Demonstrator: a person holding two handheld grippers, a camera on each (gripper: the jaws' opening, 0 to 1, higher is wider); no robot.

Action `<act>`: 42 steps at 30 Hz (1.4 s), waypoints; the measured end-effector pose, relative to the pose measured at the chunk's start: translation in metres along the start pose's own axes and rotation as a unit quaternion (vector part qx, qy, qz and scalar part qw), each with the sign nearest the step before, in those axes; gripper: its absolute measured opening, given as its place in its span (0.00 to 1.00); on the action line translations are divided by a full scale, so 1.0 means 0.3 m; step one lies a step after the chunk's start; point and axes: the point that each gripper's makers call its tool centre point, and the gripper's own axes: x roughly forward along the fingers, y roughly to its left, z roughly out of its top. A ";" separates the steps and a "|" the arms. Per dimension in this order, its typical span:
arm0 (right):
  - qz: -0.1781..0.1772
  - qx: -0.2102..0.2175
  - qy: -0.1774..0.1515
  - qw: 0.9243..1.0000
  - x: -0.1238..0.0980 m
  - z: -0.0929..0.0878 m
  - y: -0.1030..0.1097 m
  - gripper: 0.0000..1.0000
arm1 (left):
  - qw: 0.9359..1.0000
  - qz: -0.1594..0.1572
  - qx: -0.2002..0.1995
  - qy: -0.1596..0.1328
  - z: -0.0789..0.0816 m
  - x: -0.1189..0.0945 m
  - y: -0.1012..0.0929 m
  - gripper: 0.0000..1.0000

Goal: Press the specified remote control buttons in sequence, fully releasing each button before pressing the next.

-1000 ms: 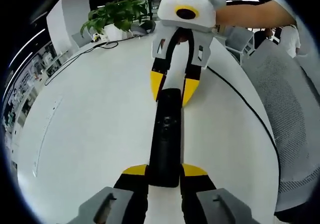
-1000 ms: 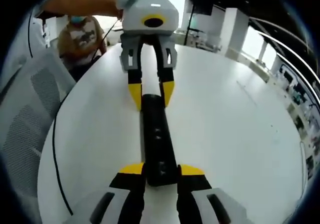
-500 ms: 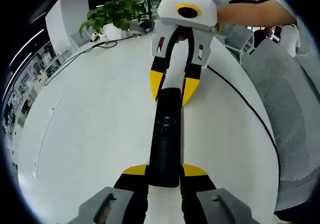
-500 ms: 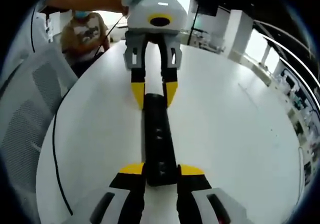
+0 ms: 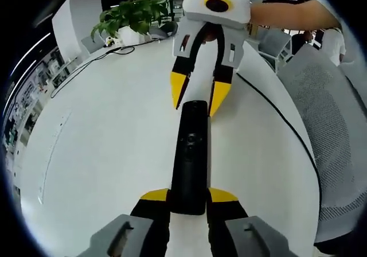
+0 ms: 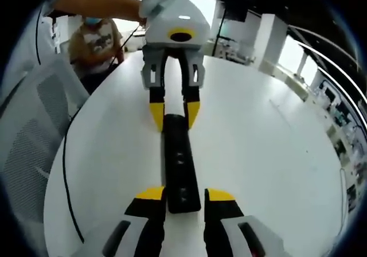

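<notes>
A long black remote control [image 5: 191, 154] lies on the white table [image 5: 103, 154], held between the two grippers that face each other. My left gripper [image 5: 188, 196] is shut on its near end, the yellow pads pressed to both sides. The right gripper [image 5: 198, 93] comes in from the top of the left gripper view, its yellow tips just straddling the far end. In the right gripper view the remote control [image 6: 180, 165] runs from my right gripper [image 6: 184, 195], whose jaws flank the end with a thin gap, up to the left gripper [image 6: 174, 113].
A black cable [image 5: 281, 119] curves along the table edge beside a grey mesh chair [image 5: 332, 131]. A potted plant [image 5: 133, 17] stands at the far side. A seated person [image 6: 94, 39] is beyond the table. The person's forearm [image 5: 292, 17] reaches to the right gripper.
The right gripper has drawn back and lifted a little, so its tips cover less of the remote's end. The left gripper and the remote have stayed put.
</notes>
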 end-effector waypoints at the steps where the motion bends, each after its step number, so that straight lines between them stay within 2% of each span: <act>1: 0.000 0.000 0.000 1.000 -0.002 0.002 0.000 0.22 | 1.000 0.000 0.000 0.000 0.000 0.000 0.000 0.23; 15: -0.011 -0.009 0.002 1.000 -0.034 0.015 0.001 0.21 | 1.000 -0.001 0.001 -0.002 0.000 -0.001 -0.001 0.23; 21: -0.016 -0.023 -0.003 1.000 -0.053 0.028 0.009 0.15 | 1.000 -0.001 0.000 -0.004 0.000 -0.002 -0.001 0.23; 27: -0.021 -0.031 0.003 0.999 -0.066 0.036 0.006 0.15 | 1.000 -0.002 0.001 -0.004 0.001 -0.002 -0.001 0.23; 33: -0.025 -0.047 0.019 0.998 -0.076 0.029 0.007 0.15 | 1.000 -0.002 0.001 -0.004 0.001 -0.003 -0.001 0.23; 42: -0.014 -0.066 0.043 0.997 -0.079 0.009 0.017 0.06 | 1.000 -0.003 0.000 -0.003 0.000 -0.003 0.001 0.23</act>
